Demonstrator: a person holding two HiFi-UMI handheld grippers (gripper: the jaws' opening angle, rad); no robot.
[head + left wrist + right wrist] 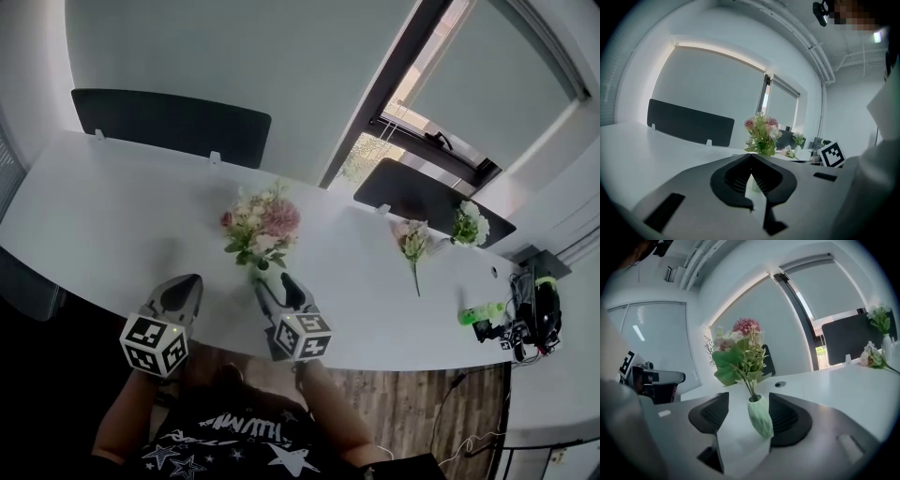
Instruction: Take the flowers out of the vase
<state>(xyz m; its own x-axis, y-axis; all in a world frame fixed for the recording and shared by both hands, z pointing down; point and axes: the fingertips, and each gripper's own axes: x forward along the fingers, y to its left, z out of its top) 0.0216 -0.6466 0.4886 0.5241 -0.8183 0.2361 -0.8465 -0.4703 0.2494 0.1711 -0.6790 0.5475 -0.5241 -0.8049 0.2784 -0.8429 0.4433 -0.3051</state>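
Right gripper open about the green vase; left gripper closed, empty.
Bouquet stands upright in the vase, which sits between the right jaws, spread wide. Left gripper is near the vase's left, jaws together. Loose flower lies well right of the vase.

A long white desk with dark divider panels stands below blind-covered windows, over a wood-patterned floor.
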